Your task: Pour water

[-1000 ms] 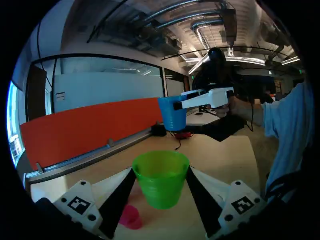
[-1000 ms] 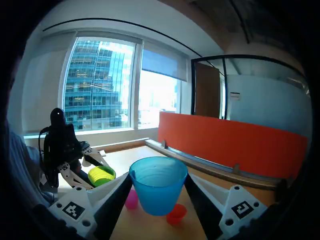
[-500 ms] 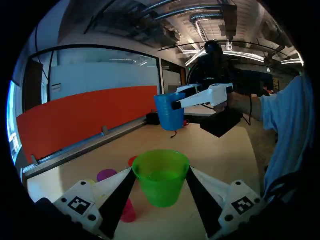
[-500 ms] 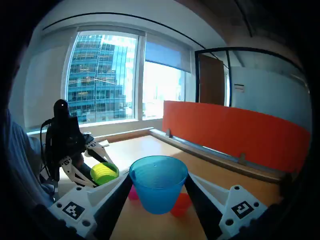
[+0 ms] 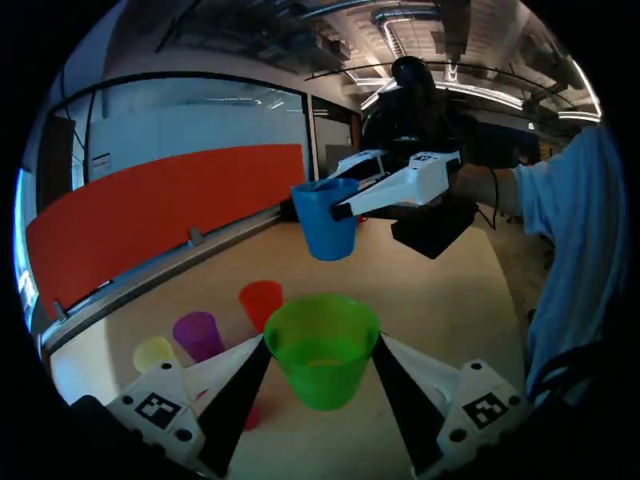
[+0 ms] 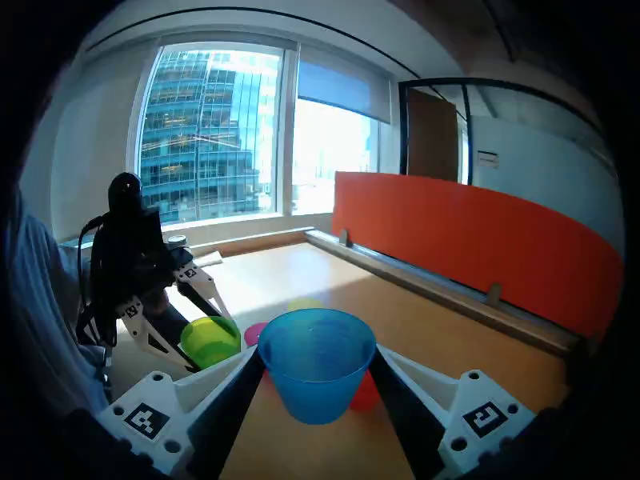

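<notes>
Starting at the left of the left gripper view, a yellow cup point(image 5: 154, 352), a purple cup point(image 5: 198, 334) and a red cup point(image 5: 261, 300) stand upright in a loose row on the wooden table point(image 5: 448, 288). They're near, just left of the gripper's left finger, with an orange partition point(image 5: 160, 200) running along the table's far edge behind them. Dead centre and near, the left gripper point(image 5: 322, 340) has its fingers closed in on a green cup point(image 5: 322, 372), one pressing each side, cup upright above the tabletop; can't tell if there's water in it. Farther off and higher, the right gripper point(image 5: 332, 200) comes in from the right with a blue cup point(image 5: 324, 228) pinched between its fingers, roughly upright, hanging in the air beyond the green cup and not touching it. Far right is the person's light blue sleeve point(image 5: 576, 240). In the right gripper view, big windows point(image 6: 216, 136) sit far left, the left gripper is low on the left with the green cup in its grip, and a pink cup point(image 6: 256, 332) pokes out just right of that. Then the blue cup is front and centre, clamped on both sides by the right gripper's fingers, inside too murky to call water or not, with the red cup peeking out behind its right side.
</notes>
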`<action>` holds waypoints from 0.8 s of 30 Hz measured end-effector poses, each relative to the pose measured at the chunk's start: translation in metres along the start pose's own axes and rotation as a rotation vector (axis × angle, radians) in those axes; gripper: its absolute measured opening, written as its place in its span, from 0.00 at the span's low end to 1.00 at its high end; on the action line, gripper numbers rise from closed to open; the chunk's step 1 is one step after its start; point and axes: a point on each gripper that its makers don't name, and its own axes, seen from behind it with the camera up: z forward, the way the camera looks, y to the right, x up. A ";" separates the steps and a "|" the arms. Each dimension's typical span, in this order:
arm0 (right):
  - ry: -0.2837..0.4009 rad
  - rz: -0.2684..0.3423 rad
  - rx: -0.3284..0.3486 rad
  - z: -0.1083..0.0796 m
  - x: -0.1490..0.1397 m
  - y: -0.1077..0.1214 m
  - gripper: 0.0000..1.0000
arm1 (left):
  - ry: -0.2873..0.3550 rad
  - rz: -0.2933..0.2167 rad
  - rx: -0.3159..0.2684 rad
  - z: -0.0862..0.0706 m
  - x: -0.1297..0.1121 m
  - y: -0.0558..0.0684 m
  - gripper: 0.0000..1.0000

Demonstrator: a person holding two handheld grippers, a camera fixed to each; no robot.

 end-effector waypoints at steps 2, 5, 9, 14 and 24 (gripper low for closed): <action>-0.011 -0.003 0.004 0.002 -0.006 0.000 0.92 | -0.010 -0.002 -0.004 0.002 -0.005 0.001 0.86; -0.028 -0.005 0.011 0.003 -0.015 0.000 0.92 | -0.024 -0.005 -0.008 0.005 -0.012 0.002 0.86; -0.051 -0.006 0.019 0.005 -0.027 -0.001 0.92 | -0.039 -0.007 -0.006 0.007 -0.020 0.001 0.86; -0.078 -0.015 0.025 0.009 -0.042 -0.002 0.92 | -0.066 -0.005 -0.004 0.012 -0.034 0.001 0.86; -0.123 -0.027 0.037 0.017 -0.069 -0.005 0.92 | -0.099 -0.019 0.006 0.015 -0.052 0.000 0.86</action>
